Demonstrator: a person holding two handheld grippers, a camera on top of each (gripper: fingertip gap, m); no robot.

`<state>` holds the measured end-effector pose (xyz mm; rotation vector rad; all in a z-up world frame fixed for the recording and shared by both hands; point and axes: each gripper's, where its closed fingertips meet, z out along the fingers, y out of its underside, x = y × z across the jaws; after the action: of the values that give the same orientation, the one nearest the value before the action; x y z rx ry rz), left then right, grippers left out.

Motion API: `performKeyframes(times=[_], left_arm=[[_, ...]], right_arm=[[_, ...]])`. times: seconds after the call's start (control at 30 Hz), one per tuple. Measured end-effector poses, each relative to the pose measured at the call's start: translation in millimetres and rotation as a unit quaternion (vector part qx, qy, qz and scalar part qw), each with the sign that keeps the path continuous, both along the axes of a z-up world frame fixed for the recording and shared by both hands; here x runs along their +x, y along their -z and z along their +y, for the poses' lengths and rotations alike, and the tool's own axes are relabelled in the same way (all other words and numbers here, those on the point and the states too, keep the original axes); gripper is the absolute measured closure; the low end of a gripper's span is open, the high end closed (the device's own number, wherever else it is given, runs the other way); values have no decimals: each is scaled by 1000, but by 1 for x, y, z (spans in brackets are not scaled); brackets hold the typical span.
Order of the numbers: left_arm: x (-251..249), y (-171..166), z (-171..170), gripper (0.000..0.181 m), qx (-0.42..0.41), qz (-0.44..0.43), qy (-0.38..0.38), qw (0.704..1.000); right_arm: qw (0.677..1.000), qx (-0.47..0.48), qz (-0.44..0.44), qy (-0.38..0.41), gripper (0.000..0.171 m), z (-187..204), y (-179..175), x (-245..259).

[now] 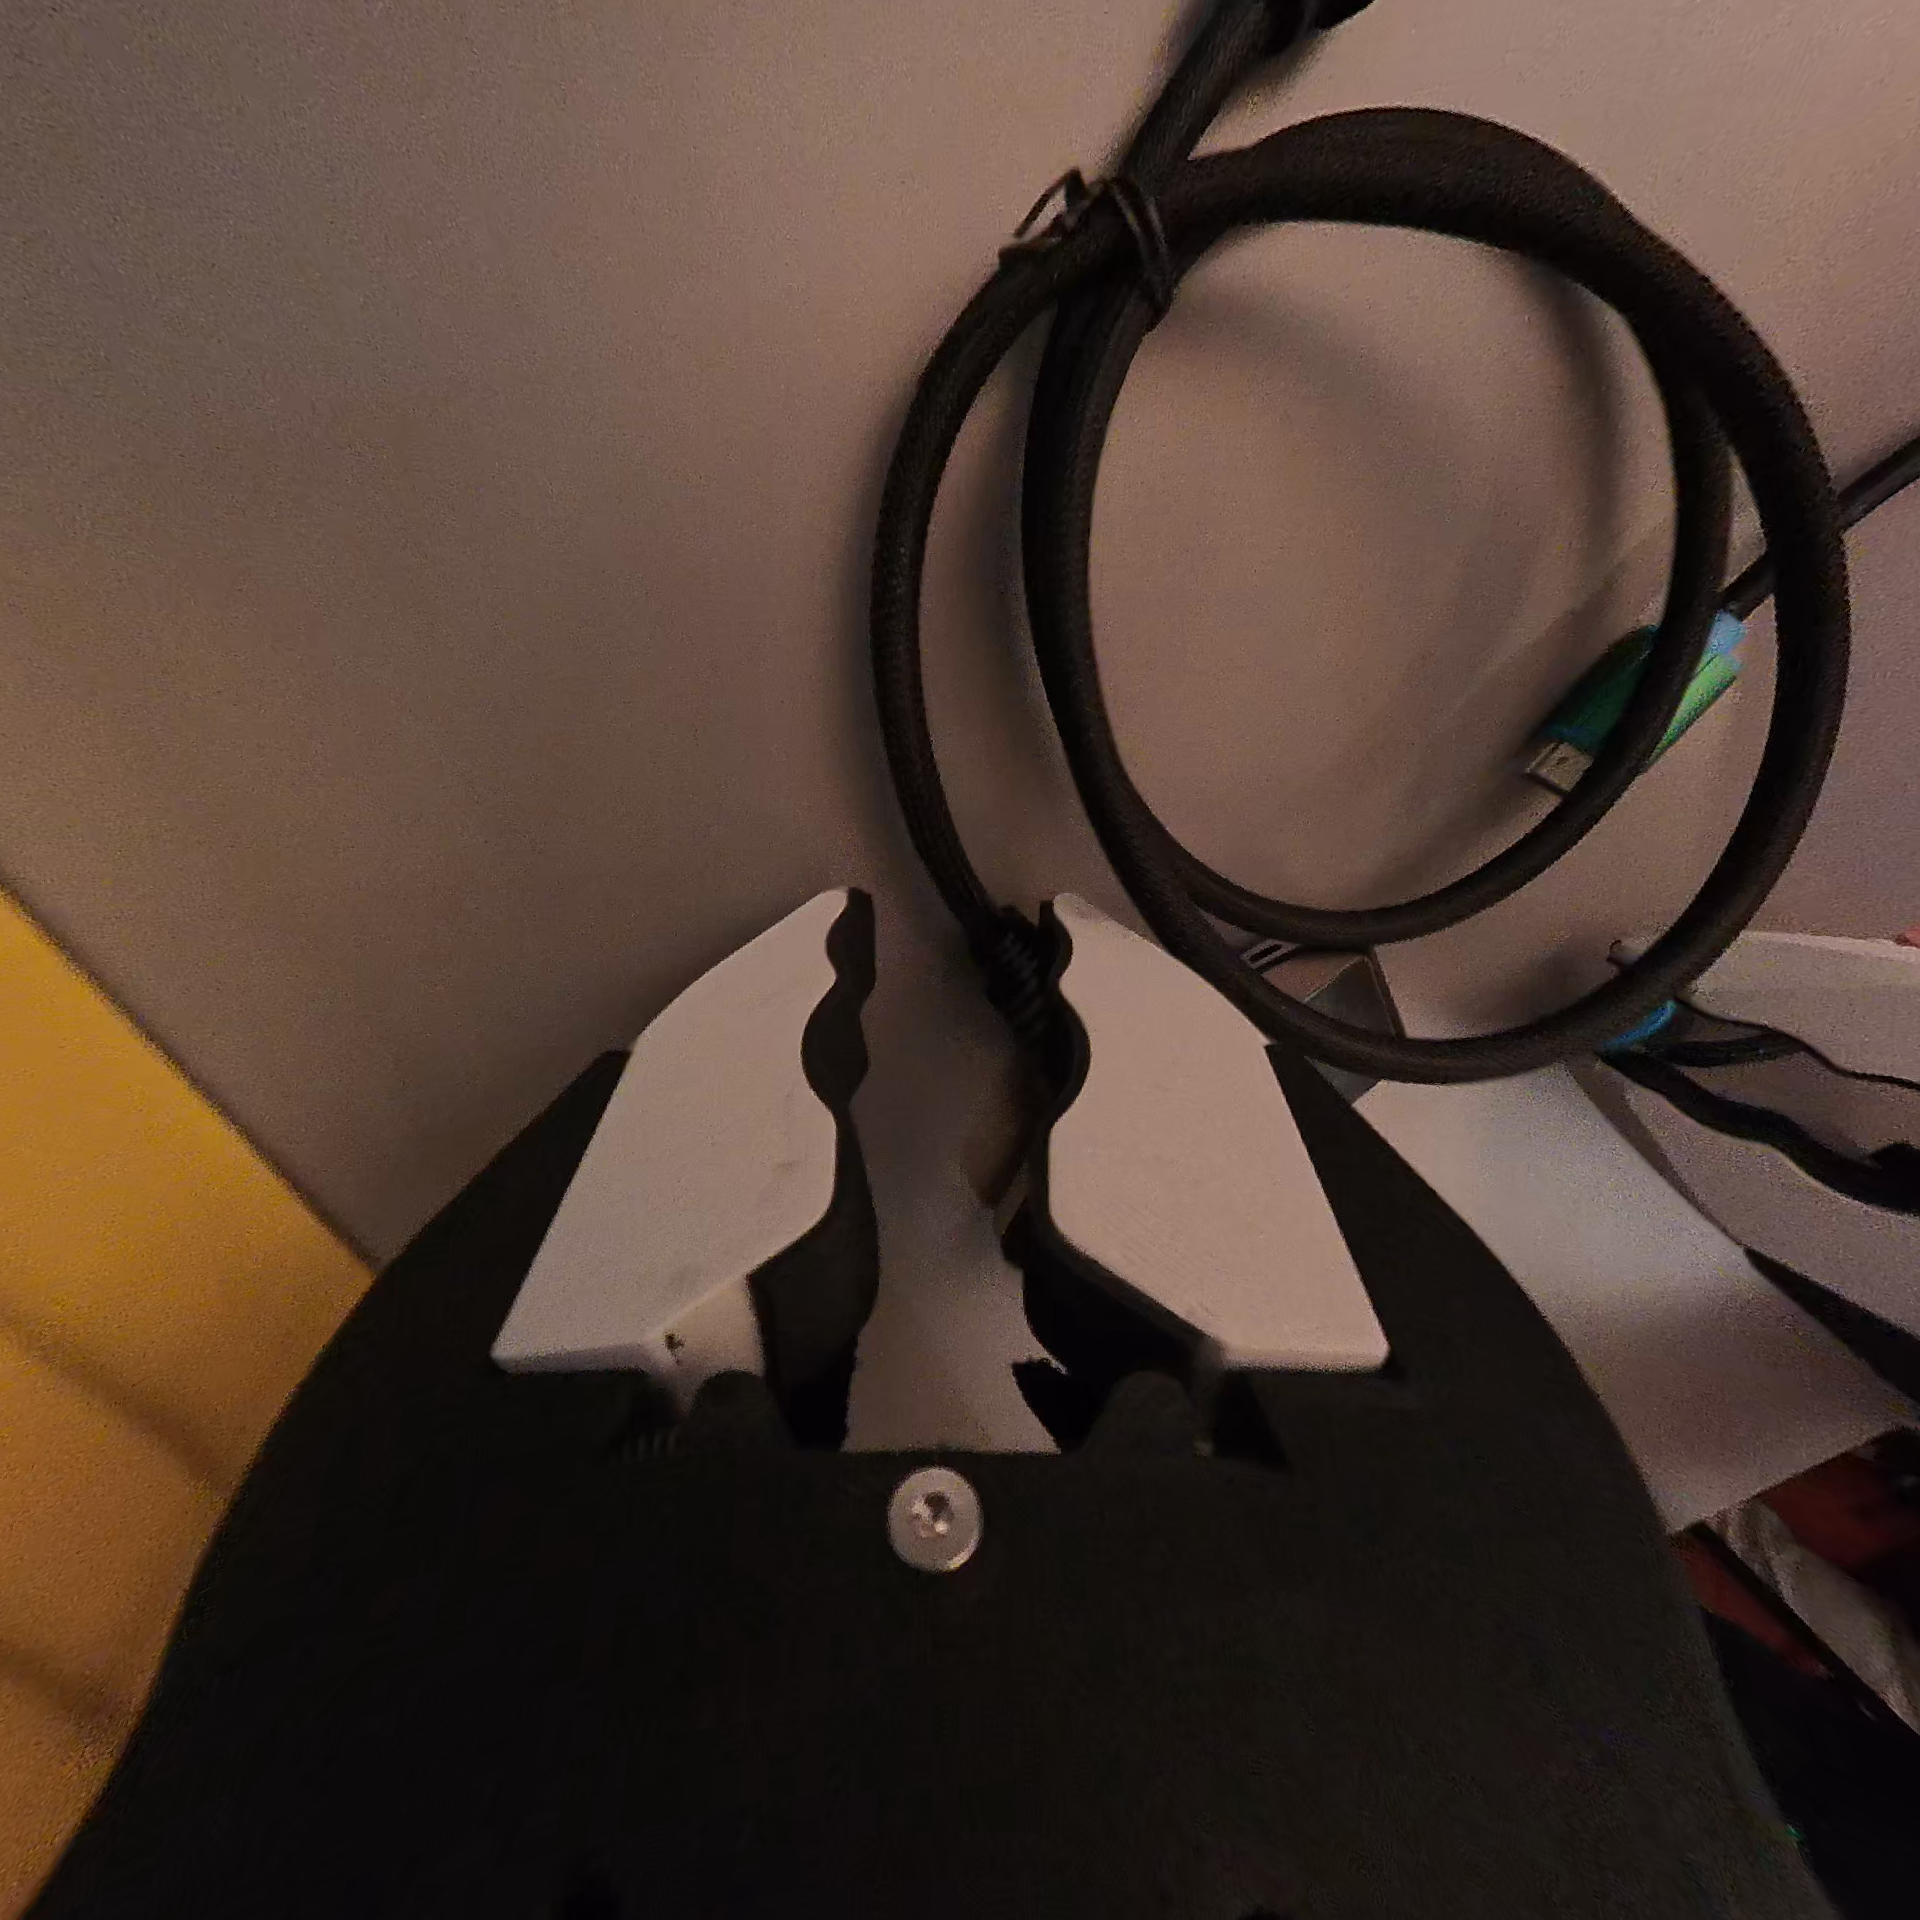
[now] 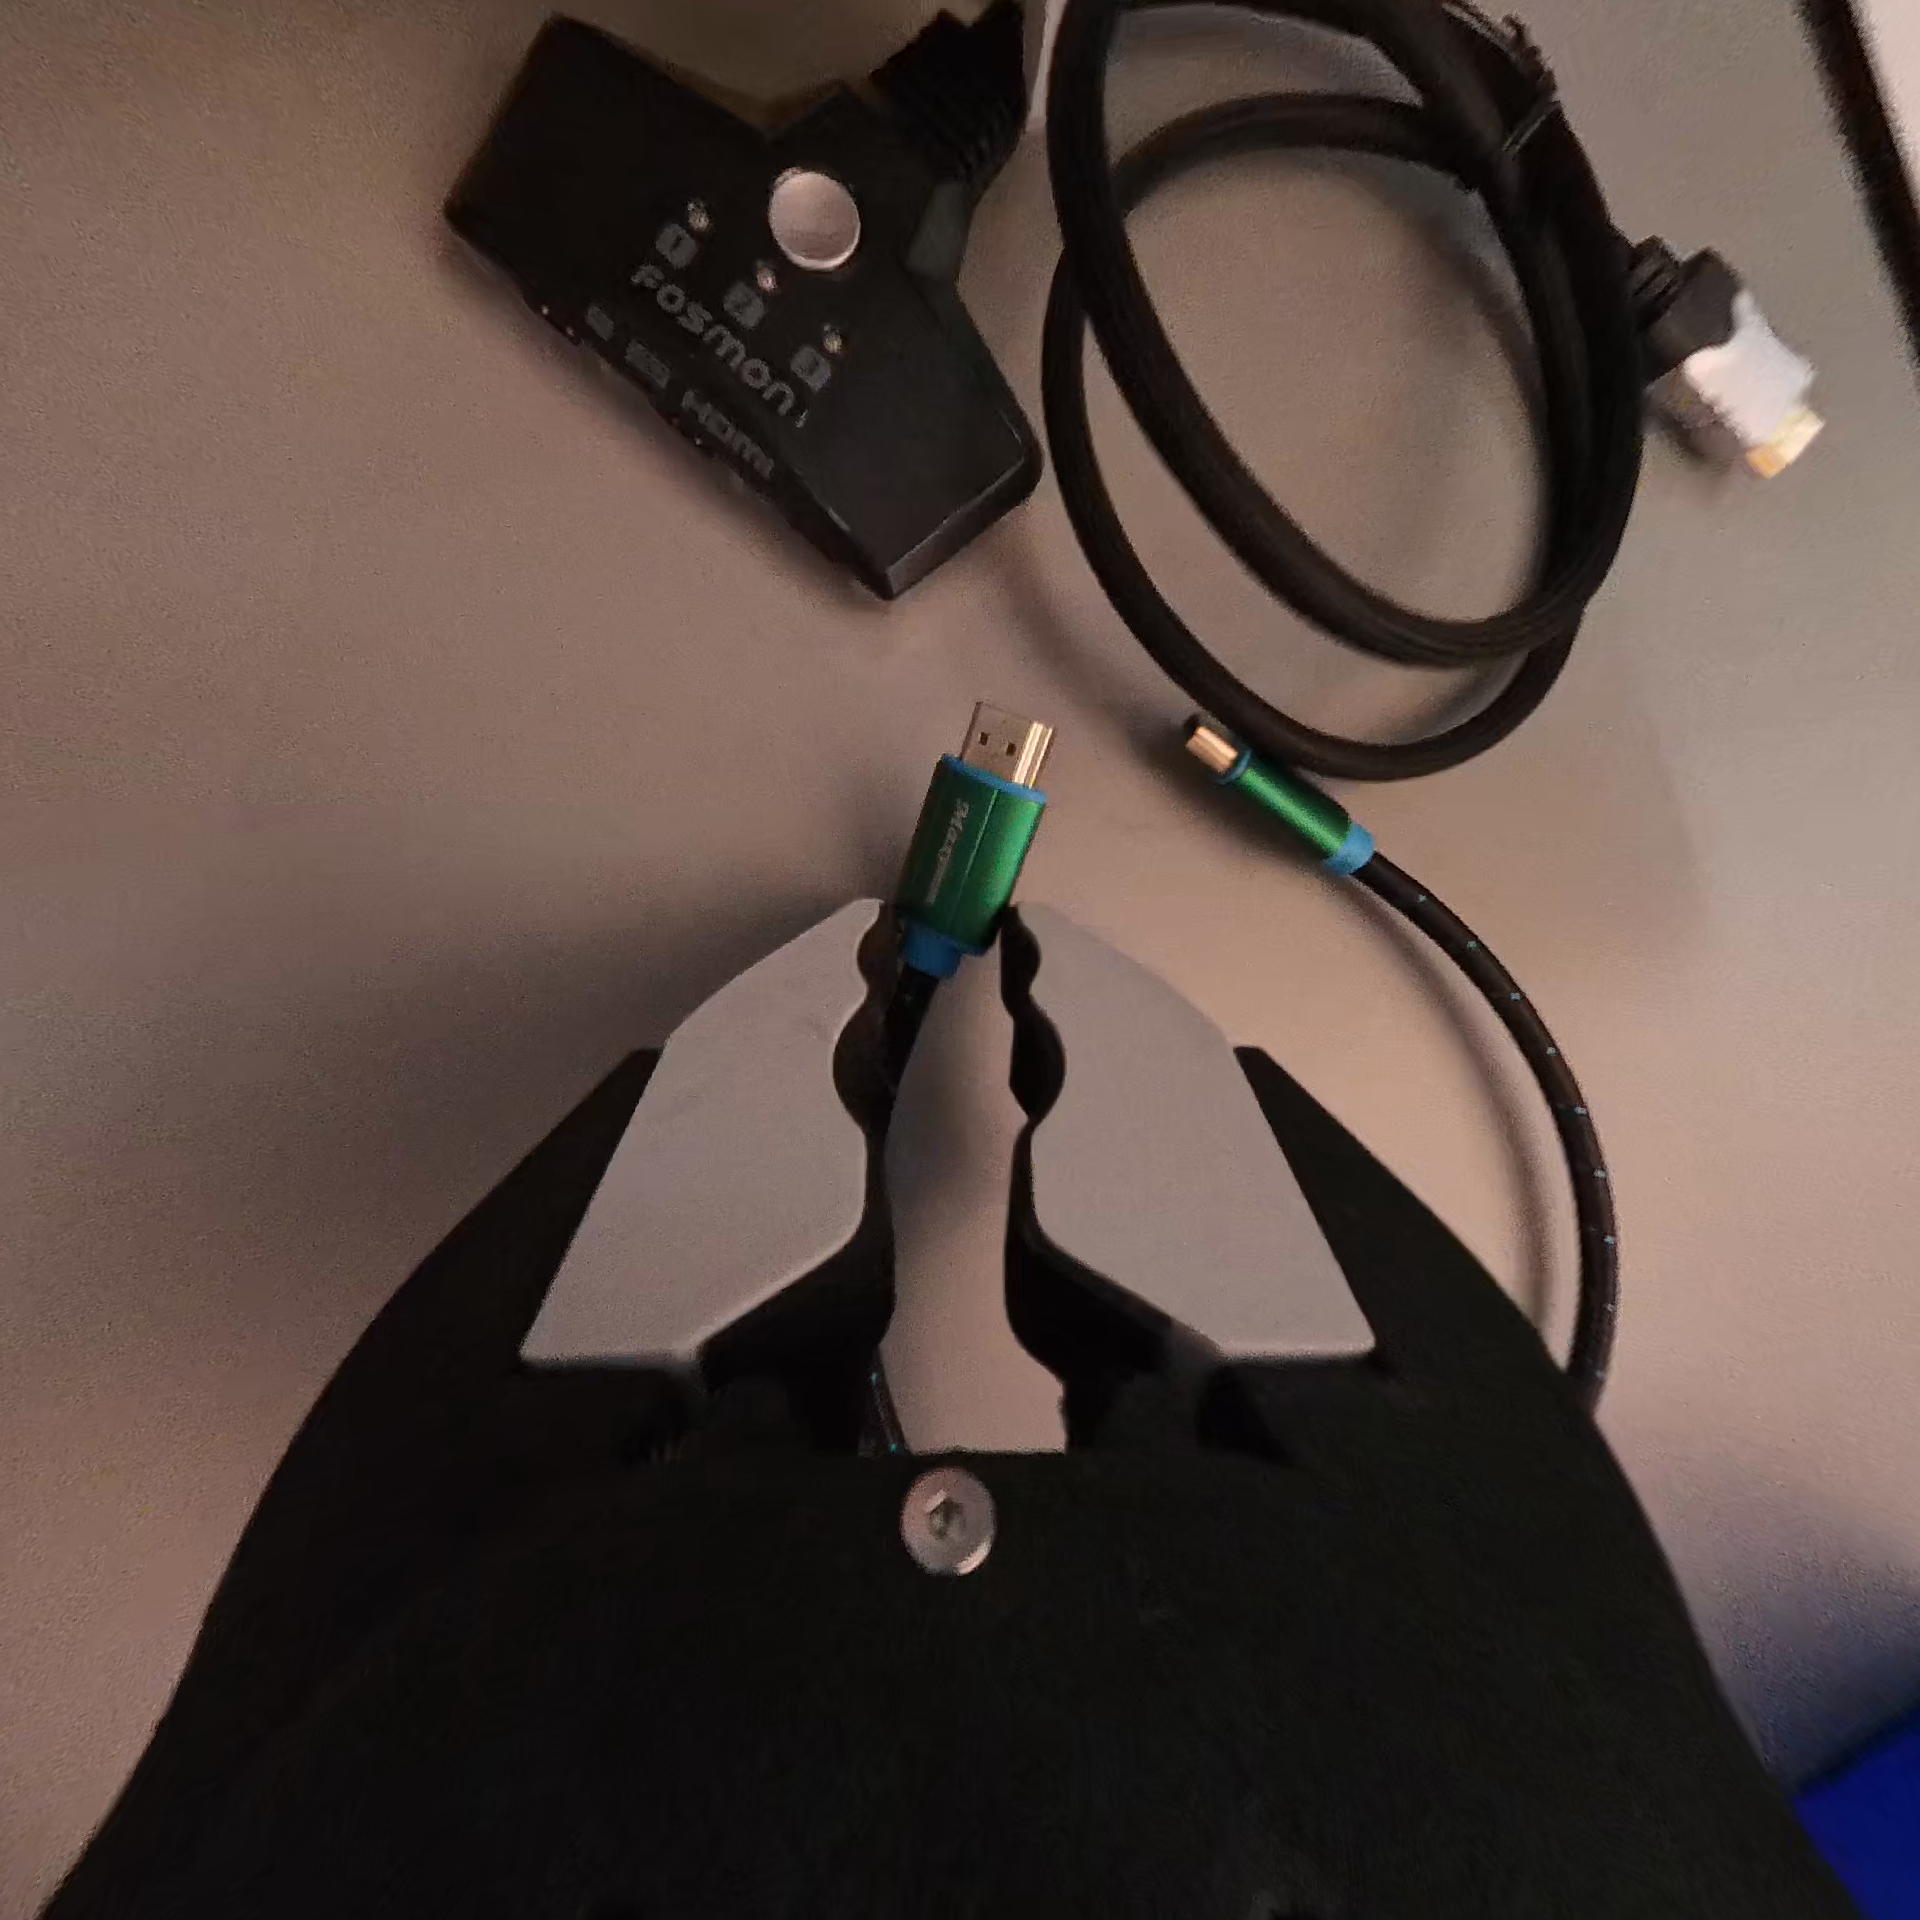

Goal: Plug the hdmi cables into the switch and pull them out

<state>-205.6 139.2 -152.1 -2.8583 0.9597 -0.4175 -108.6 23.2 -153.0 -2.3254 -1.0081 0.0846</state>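
From my right wrist view the pale grey tabletop (image 2: 312, 727) lies bare and wide to the left of my tool, with open surface between my fingertips and the black plastic HDMI switch box (image 2: 748, 312), which sits ahead and a little left, its round silver button up. To the right the room narrows: a coiled black braided cable (image 2: 1299, 623) lies there, its silver-bodied plug (image 2: 1745, 384) near the table's right edge, and a second green metal plug (image 2: 1288, 805) rests just beside the coil's near arc. My right gripper (image 2: 940, 925) is nearly pressed together, its tips pinching the blue collar at the rear of the green metal HDMI plug (image 2: 971, 842); the gold connector points ahead toward the switch, well apart from it, and the black flecked cord (image 2: 1558, 1143) loops away to the right. In my left wrist view the table's edge runs diagonally at lower left, with a yellow surface (image 1: 125, 1195) beyond it. My left gripper (image 1: 961, 925) stands partly spread; a ribbed black strain relief (image 1: 1013, 971) of the braided cable lies against its right finger (image 1: 1164, 1143), but I cannot tell whether it is gripped. There are no containers.
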Motion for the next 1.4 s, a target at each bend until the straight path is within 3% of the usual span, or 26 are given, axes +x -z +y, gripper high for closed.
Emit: performKeyframes(times=[0.2, 0.3, 0.47, 0.6, 0.67, 0.77, 0.93, 1.13, 1.4], left_arm=[[-29, -24, -9, 141, 20, 71, 8, 997], [-25, -48, -18, 145, 36, 45, 26, 998], [24, -118, -46, 152, 78, -150, 104, 980], [68, -190, -85, 153, 58, -383, 181, 904], [75, -214, -103, 150, 22, -455, 201, 867], [78, -207, -116, 136, -4, -441, 224, 869], [90, -221, -135, 141, -27, -486, 248, 837], [105, -200, -149, 135, 3, -426, 279, 861], [116, -183, -155, 150, -13, -401, 284, 871]], right_arm=[[1000, 23, 17, -2, 152, 9, -8, 6], [995, 75, 60, -8, 152, 14, -35, 2], [974, 179, 129, -46, 152, 14, -87, -7], [950, 202, 215, -105, 152, -5, -127, -16], [934, 208, 271, -110, 152, -11, -149, -10], [912, 221, 319, -133, 152, -21, -173, -3], [896, 239, 337, -163, 151, -34, -193, 4], [912, 266, 271, -155, 152, -32, -191, 7], [929, 275, 202, -143, 151, -25, -177, 5]])
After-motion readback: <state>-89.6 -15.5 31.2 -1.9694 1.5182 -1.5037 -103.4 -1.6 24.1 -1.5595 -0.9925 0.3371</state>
